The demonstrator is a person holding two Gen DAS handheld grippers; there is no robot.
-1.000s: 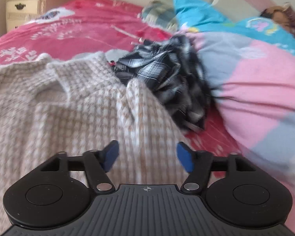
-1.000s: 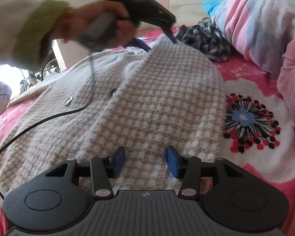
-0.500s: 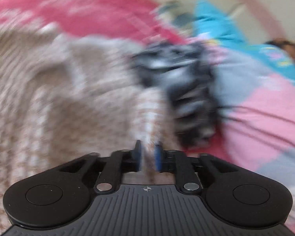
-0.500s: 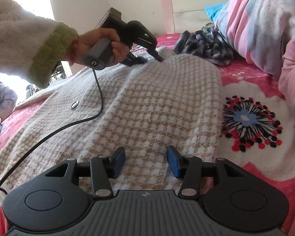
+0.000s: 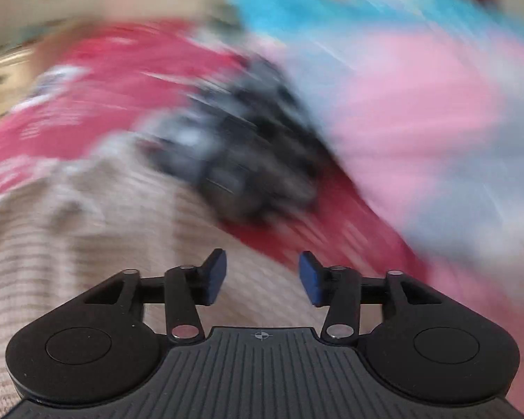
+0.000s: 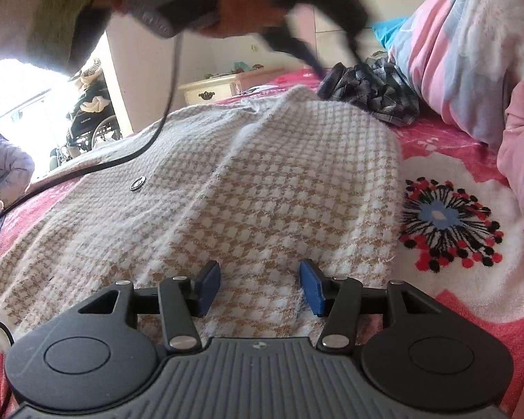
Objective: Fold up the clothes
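Checked cardigan spread flat on the bed, both claws over it

The checked cardigan lies flat on the red floral bedspread; the right claw sits low over the cardigan's near hem, jaws spread and widening, fabric under the gap, pads not pinching it; the left claw hangs above the cardigan's far edge, jaws apart and opening, nothing between them, view blurred; a dark plaid garment is bunched just beyond the cardigan, beside the pink quilt
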